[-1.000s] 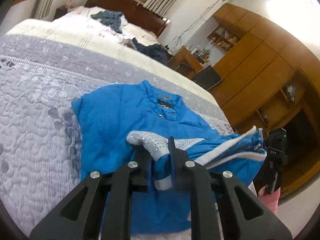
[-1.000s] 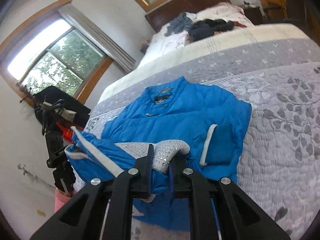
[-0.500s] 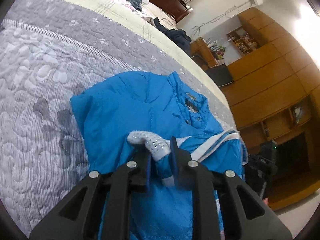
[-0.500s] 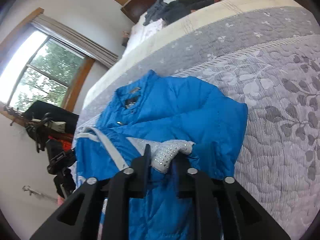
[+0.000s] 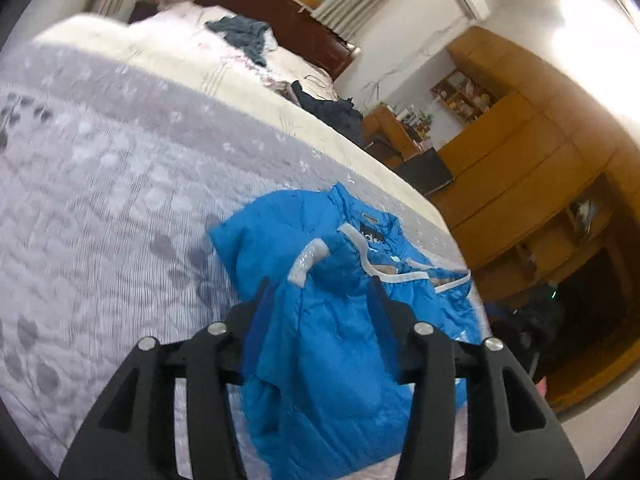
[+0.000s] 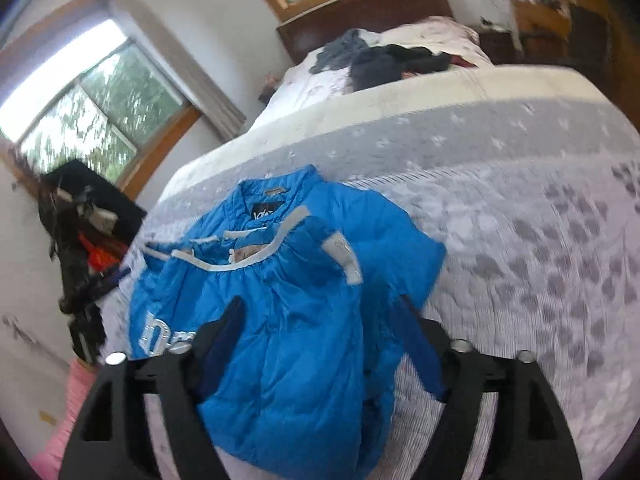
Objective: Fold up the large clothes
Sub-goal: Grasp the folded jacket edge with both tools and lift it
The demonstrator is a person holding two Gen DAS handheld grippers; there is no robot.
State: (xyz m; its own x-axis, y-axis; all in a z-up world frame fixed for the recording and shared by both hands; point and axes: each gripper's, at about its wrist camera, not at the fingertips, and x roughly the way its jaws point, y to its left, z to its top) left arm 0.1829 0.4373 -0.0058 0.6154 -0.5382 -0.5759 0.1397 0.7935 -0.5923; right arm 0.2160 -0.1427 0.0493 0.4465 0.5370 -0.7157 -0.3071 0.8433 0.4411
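A bright blue padded jacket [image 5: 332,320] [image 6: 288,320] lies folded on the grey quilted bed cover, its lower half turned up over the chest, with white trim and a silver-grey cuff [image 5: 306,262] [image 6: 344,254] on top. My left gripper [image 5: 320,292] stands open just above the jacket's near part, nothing between its fingers. In the right wrist view my right gripper [image 6: 320,312] is open too, its fingers spread on either side of the folded cloth without holding it.
The grey flowered quilt [image 5: 100,200] [image 6: 540,240] covers the bed. Dark clothes [image 5: 328,112] [image 6: 392,62] lie near the pillows by the wooden headboard. Wooden cabinets [image 5: 520,176] stand to the right, a black bag and stand [image 6: 80,232] under the window on the left.
Both grippers have opened and let go of the silver-grey cuffs and hem. The lifted lower half now rests folded over the jacket's chest, and both grippers have pulled back a little.
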